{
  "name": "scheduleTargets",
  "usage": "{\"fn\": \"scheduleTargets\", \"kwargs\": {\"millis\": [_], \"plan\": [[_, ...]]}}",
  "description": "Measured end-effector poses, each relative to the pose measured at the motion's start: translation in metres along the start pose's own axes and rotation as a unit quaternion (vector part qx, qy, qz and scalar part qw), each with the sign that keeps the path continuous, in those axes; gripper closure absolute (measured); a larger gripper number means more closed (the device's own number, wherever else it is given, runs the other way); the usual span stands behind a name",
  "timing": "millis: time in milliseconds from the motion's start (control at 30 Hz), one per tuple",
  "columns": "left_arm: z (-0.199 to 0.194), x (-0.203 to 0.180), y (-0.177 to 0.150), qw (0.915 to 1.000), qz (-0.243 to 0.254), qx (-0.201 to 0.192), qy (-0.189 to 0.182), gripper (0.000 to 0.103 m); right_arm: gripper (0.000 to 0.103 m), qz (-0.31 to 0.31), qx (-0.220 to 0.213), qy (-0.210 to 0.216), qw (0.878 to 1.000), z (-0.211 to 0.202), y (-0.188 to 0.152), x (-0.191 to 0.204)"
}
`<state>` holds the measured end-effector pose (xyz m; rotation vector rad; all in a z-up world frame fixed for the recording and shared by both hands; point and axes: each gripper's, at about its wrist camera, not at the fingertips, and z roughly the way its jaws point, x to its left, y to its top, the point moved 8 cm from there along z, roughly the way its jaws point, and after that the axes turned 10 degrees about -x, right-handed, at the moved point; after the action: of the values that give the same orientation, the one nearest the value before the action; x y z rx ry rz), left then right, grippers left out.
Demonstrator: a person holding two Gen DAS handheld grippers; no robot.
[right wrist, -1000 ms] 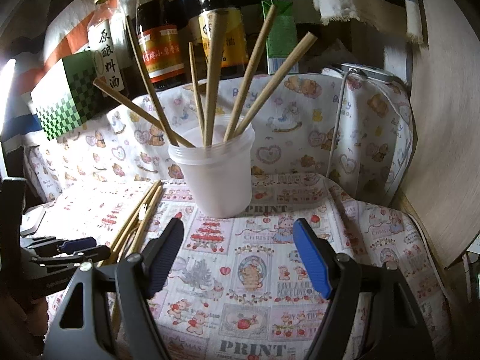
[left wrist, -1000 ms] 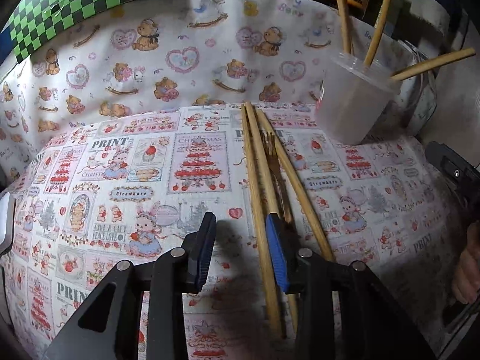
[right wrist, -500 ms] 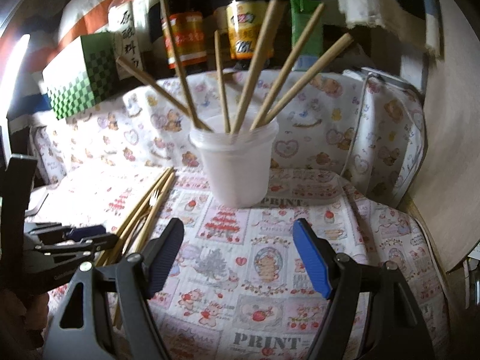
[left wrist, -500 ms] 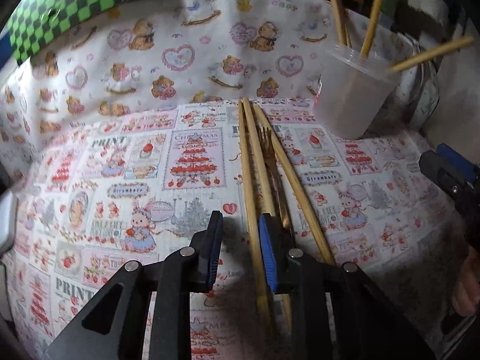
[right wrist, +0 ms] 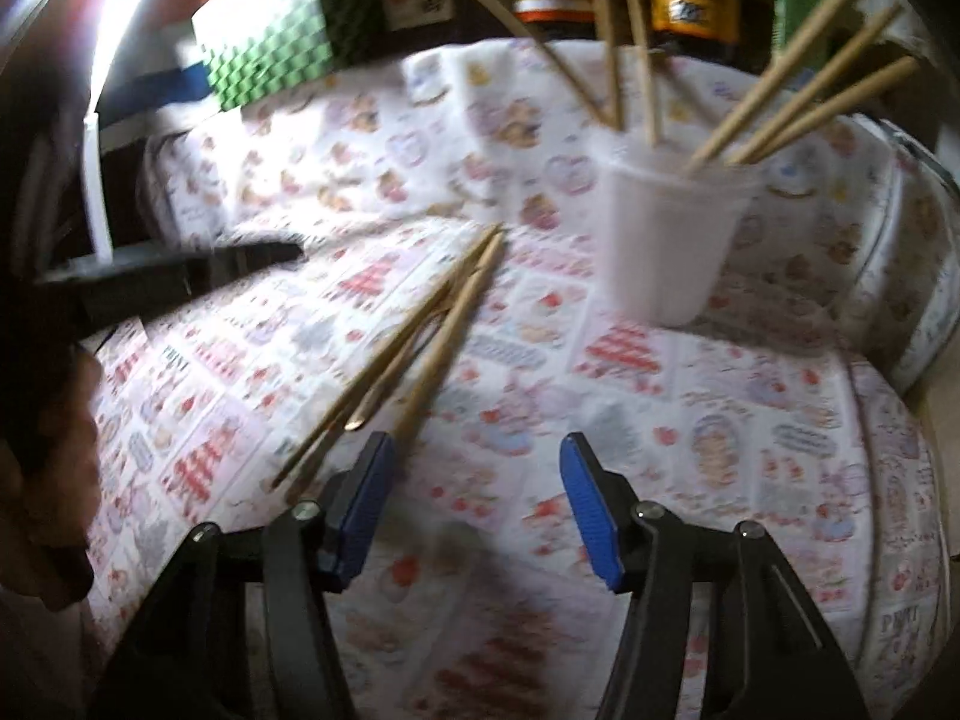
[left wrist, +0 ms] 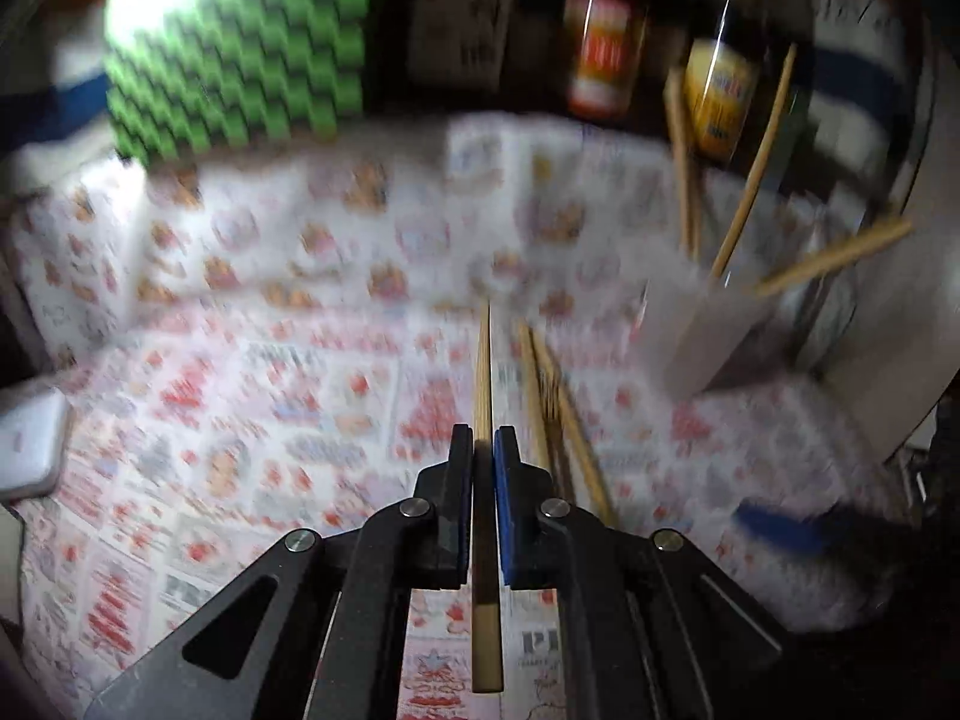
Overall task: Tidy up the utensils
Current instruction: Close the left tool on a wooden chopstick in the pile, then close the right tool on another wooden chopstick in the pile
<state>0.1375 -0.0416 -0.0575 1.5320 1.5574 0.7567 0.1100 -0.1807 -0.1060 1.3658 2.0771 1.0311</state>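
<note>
My left gripper (left wrist: 483,450) is shut on one wooden chopstick (left wrist: 483,372), which runs straight ahead between the pads and sits lifted off the cloth. Two more chopsticks and a fork (left wrist: 555,414) lie on the cloth just to its right. A white plastic cup (left wrist: 702,330) holding several chopsticks stands at the far right. In the right wrist view the cup (right wrist: 672,240) is ahead and right, and the loose chopsticks (right wrist: 420,348) lie ahead to the left. My right gripper (right wrist: 477,492) is open and empty above the cloth. Both views are blurred.
A printed cloth (left wrist: 270,390) covers the table and rises at the back. A green checkered box (left wrist: 234,54) and sauce bottles (left wrist: 606,48) stand behind it. A white flat object (left wrist: 30,450) lies at the left edge. The left gripper (right wrist: 180,270) shows in the right wrist view.
My left gripper has closed on one chopstick and lifted it away from the others. The right gripper has swung left and nearer the loose chopsticks, still open.
</note>
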Motion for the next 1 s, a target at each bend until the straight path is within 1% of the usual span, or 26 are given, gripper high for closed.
{"fn": "scheduleTargets", "kwargs": {"millis": [100,167,200,300,433,533,633,700,767,800,900,1000], "plan": [[-0.020,0.000,0.019,0.9988,-0.004,-0.048,-0.006,0.097,0.049,-0.003,0.011,0.009,1.000,0.004,-0.006,0.010],[-0.030,0.003,0.028,0.9973,-0.012,-0.071,-0.011,0.097,0.054,-0.014,0.014,0.006,1.000,0.006,-0.009,0.014],[-0.032,0.004,0.031,0.9967,-0.016,-0.079,-0.011,0.097,0.056,-0.019,0.015,0.005,1.000,0.007,-0.010,0.015],[-0.040,0.009,0.037,0.9947,-0.023,-0.100,-0.010,0.097,0.059,-0.028,0.022,0.005,0.999,0.008,-0.013,0.019],[-0.049,0.012,0.039,0.9923,-0.027,-0.121,-0.003,0.097,0.059,-0.027,0.033,0.008,0.999,0.011,-0.016,0.020],[-0.052,0.010,0.040,0.9910,-0.024,-0.132,-0.001,0.097,0.063,-0.038,0.034,0.004,0.999,0.011,-0.017,0.023],[-0.054,0.008,0.041,0.9903,-0.023,-0.137,-0.002,0.097,0.070,-0.046,0.034,0.001,0.998,0.010,-0.018,0.026],[-0.054,0.008,0.041,0.9902,-0.021,-0.138,-0.003,0.097,0.085,-0.049,0.033,-0.002,0.998,0.010,-0.018,0.026],[-0.054,0.008,0.041,0.9901,-0.022,-0.139,-0.001,0.097,0.094,-0.047,0.032,-0.006,0.998,0.009,-0.018,0.024],[-0.054,0.009,0.041,0.9900,-0.024,-0.139,-0.001,0.097,0.096,-0.043,0.032,-0.008,0.999,0.009,-0.018,0.022],[-0.053,0.010,0.041,0.9901,-0.030,-0.137,-0.003,0.097,0.097,-0.028,0.031,-0.011,0.999,0.007,-0.016,0.014],[-0.054,0.014,0.042,0.9897,-0.035,-0.139,0.000,0.097,0.098,-0.008,0.012,-0.011,1.000,-0.002,-0.008,0.006]]}}
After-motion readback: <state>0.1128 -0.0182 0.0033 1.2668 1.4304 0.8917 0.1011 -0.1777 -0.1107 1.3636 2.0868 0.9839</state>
